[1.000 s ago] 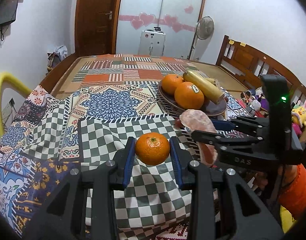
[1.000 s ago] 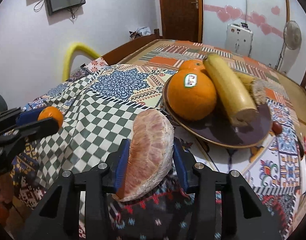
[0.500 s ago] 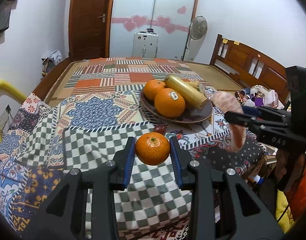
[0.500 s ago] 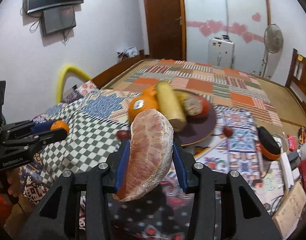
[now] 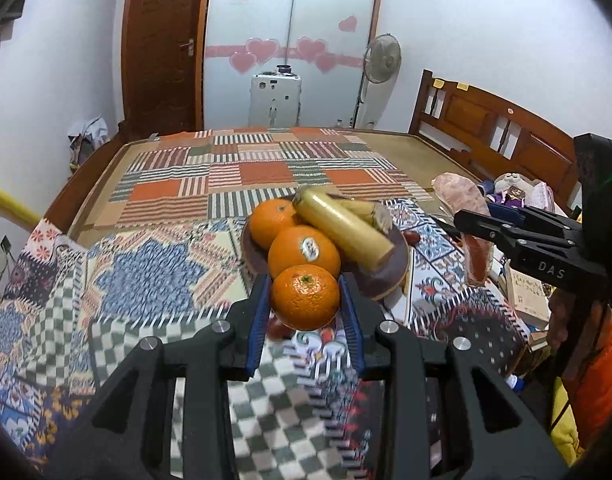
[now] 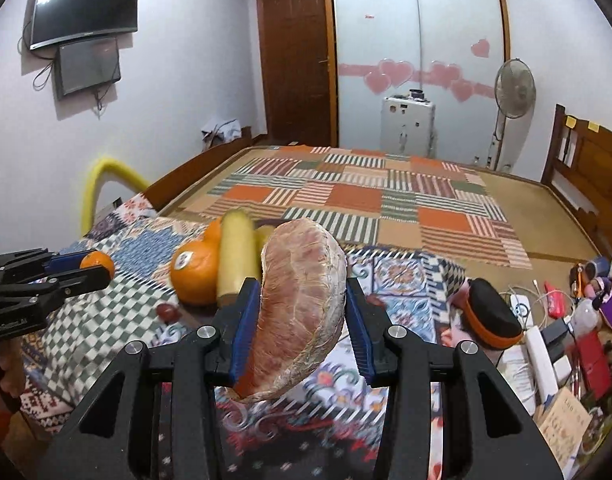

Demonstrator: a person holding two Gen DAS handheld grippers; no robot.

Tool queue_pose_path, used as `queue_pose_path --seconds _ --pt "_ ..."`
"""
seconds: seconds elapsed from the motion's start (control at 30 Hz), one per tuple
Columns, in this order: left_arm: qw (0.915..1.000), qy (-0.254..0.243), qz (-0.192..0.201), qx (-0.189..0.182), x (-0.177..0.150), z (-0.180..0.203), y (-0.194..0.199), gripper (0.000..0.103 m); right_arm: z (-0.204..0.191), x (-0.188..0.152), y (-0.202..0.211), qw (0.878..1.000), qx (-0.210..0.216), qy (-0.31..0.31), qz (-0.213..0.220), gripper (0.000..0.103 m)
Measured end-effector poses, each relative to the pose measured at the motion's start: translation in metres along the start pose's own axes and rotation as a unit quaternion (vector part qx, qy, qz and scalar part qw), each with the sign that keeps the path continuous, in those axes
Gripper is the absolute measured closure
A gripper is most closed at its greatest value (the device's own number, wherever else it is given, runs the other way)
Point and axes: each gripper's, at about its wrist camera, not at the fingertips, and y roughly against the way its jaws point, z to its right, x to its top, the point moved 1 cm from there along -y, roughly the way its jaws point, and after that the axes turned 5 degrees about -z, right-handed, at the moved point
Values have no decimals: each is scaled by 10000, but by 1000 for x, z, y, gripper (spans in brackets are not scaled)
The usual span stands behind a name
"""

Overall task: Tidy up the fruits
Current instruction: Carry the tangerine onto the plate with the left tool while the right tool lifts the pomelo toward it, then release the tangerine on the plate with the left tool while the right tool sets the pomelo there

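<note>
My left gripper point(image 5: 305, 300) is shut on a small mandarin point(image 5: 305, 297), held in the air just in front of the brown plate point(image 5: 399, 258). On that plate lie two oranges point(image 5: 304, 251), one with a sticker, and a banana point(image 5: 341, 228). My right gripper point(image 6: 300, 312) is shut on a peeled pink pomelo wedge point(image 6: 302, 300), lifted above the bed's near edge. In the left wrist view that wedge point(image 5: 463, 200) shows at the right, beside the plate. In the right wrist view the left gripper point(image 6: 88, 266) with the mandarin point(image 6: 100, 264) is at the left.
A patchwork cloth point(image 5: 146, 264) covers the bed. A small red fruit point(image 6: 168, 312) lies by the plate, another point(image 5: 413, 236) at its right side. Clutter with a black-and-orange case point(image 6: 487, 314), cables and books sits right of the bed. A yellow rail point(image 6: 106, 176) stands left.
Both grippers rose and drew back to the right with their fruit. The mandarin now hangs near the plate; the pomelo wedge has gone from beside the plate to out over the bed's right edge.
</note>
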Motion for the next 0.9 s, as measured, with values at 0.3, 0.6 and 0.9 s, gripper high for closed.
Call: queue_pose_path --seconds 0.3,0.6,0.9 --pt "9999 -120 -41 -18 27 6 -40 69 19 12 -46 9994 44 -330 -106 64" --pt "9999 -94 -79 13 45 6 -69 69 24 14 -70 9984 -8 -424 -369 64" --pt "9998 26 -194 33 53 1 -91 69 18 11 -77 9970 167 -376 -659 61"
